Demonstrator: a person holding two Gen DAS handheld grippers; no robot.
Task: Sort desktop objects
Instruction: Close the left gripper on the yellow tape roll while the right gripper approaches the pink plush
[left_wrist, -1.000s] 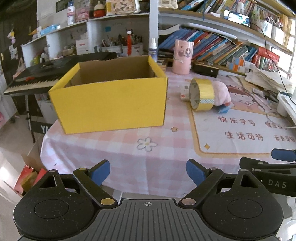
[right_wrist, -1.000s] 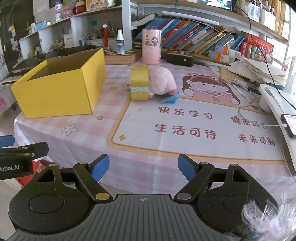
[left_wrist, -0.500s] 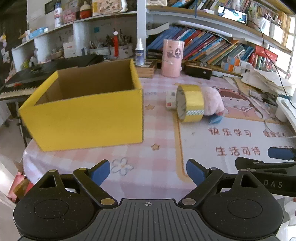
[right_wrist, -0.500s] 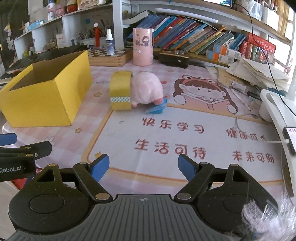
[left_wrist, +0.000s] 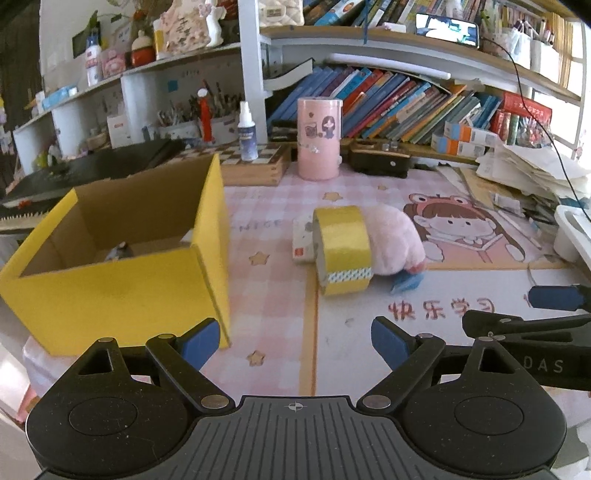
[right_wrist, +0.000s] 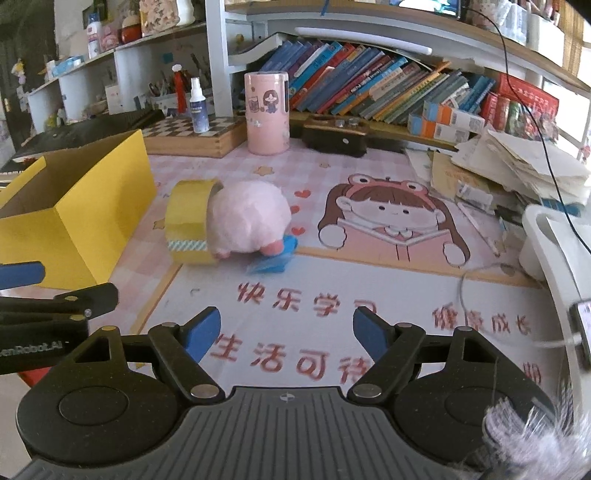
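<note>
Both of your hand-held grippers are wide and hold nothing: left (left_wrist: 291, 339), right (right_wrist: 286, 328), which is closing a little. Something small already lies in the yellow box (left_wrist: 110, 295). The tape roll (left_wrist: 343, 249), pink plush toy (right_wrist: 251, 218) and blue thing (right_wrist: 271, 264) wait ahead on the worktop (right_wrist: 369, 288).

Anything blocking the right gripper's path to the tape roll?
Nothing visible. Only bare desk mat lies between the open, empty right gripper and the yellow tape roll, which stands on edge against the pink plush toy.

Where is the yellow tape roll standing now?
In both views, the yellow tape roll stands on edge mid-table, against the pink plush toy, right of the yellow box.
</note>
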